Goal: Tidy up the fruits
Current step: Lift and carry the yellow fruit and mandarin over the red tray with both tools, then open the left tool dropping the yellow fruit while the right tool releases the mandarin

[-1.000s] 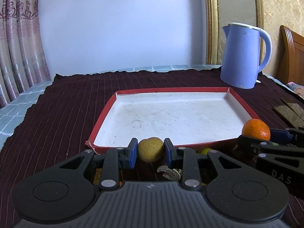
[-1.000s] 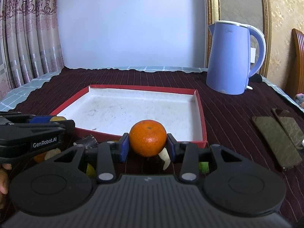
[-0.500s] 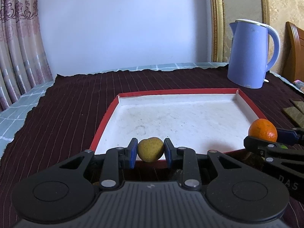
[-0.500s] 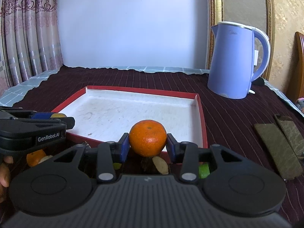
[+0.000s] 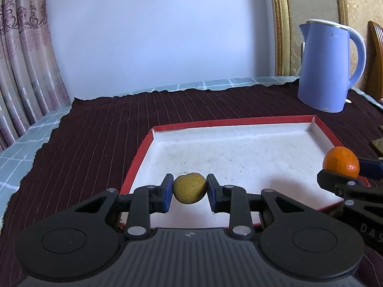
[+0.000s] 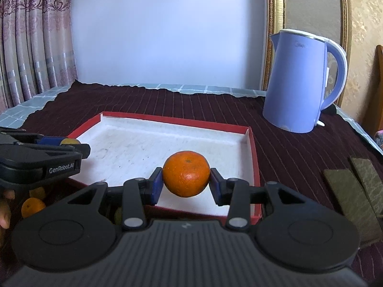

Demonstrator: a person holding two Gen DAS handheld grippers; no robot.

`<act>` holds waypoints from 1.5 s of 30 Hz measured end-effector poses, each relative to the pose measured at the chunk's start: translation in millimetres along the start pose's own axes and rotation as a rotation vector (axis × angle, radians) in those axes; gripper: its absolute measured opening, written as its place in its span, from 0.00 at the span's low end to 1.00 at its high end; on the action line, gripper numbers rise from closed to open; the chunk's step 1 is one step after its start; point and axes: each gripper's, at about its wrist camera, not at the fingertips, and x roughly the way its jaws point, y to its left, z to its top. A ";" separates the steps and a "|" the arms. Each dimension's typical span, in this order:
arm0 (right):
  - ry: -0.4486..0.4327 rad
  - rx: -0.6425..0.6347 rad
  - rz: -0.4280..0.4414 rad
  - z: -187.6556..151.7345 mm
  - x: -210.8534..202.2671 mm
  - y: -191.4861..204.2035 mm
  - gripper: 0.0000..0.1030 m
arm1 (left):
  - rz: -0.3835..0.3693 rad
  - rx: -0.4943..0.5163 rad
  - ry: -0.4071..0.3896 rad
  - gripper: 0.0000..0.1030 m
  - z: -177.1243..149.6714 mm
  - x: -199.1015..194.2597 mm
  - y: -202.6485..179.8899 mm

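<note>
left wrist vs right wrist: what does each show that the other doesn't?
Only the left wrist view: the left claw head-on, shut on a yellow-green fruit. Only the right wrist view: loose fruit on the cloth near the tray's front left, and flat brown slabs at right. Both: the red-rimmed tray, the blue kettle, and the right claw shut on an orange.

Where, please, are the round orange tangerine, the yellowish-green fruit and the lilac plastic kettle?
round orange tangerine (image 6: 186, 177), right wrist view, front of its peel.
yellowish-green fruit (image 5: 189, 187), left wrist view, middle of its skin.
lilac plastic kettle (image 6: 296, 83), right wrist view, body wall.
</note>
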 end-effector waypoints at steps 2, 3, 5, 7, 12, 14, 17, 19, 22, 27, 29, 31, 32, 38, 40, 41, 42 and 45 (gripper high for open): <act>0.001 -0.004 -0.003 3.5 3.6 -0.5 0.38 | 0.007 0.002 0.004 0.28 2.1 4.4 -0.8; 0.001 -0.004 -0.003 5.3 5.7 -1.0 0.38 | 0.010 0.005 0.005 0.28 3.3 6.5 -1.5; 0.003 -0.002 -0.002 9.0 10.2 -2.6 0.38 | 0.017 0.008 0.006 0.28 5.6 10.9 -2.7; 0.007 0.003 0.001 11.2 15.1 -4.5 0.38 | 0.021 0.005 0.009 0.28 8.0 15.6 -2.9; 0.021 0.005 -0.003 16.3 27.8 -6.8 0.38 | 0.031 0.003 0.025 0.28 12.4 28.4 -2.8; 0.026 0.004 -0.002 17.8 32.5 -7.5 0.38 | 0.037 0.005 0.030 0.28 13.4 33.5 -2.8; 0.033 0.006 -0.003 19.1 38.2 -8.6 0.38 | 0.043 0.004 0.042 0.28 14.9 40.6 -2.6; 0.037 0.009 -0.005 20.5 42.3 -9.8 0.38 | 0.043 0.003 0.051 0.28 16.0 45.1 -2.9; 0.045 0.011 -0.007 22.8 48.6 -11.9 0.37 | 0.048 0.004 0.059 0.28 19.3 51.7 -2.9; 0.060 0.015 -0.012 25.9 59.4 -15.1 0.38 | 0.057 0.013 0.068 0.28 24.0 61.5 -4.9; 0.067 0.016 -0.010 27.4 64.0 -16.6 0.38 | 0.061 0.016 0.075 0.28 25.1 66.0 -5.7; 0.079 0.016 -0.005 28.9 70.0 -17.6 0.37 | 0.062 0.016 0.085 0.28 26.3 71.3 -6.3; 0.084 0.016 -0.005 29.5 72.7 -18.2 0.38 | 0.063 0.016 0.089 0.28 26.9 73.9 -6.4; 0.104 0.021 -0.012 34.0 89.5 -20.0 0.37 | 0.067 0.020 0.115 0.28 32.6 90.2 -8.5; 0.109 0.024 -0.021 35.5 94.1 -20.5 0.38 | 0.070 0.020 0.122 0.28 35.1 95.0 -8.7; 0.112 0.027 -0.024 36.1 96.6 -21.0 0.38 | 0.071 0.019 0.124 0.28 36.6 97.6 -8.6; 0.116 0.030 -0.026 36.8 98.7 -21.6 0.38 | 0.073 0.019 0.127 0.28 37.9 99.8 -8.8; 0.126 0.041 -0.032 38.6 105.6 -23.9 0.38 | 0.079 0.018 0.133 0.28 40.9 105.2 -9.8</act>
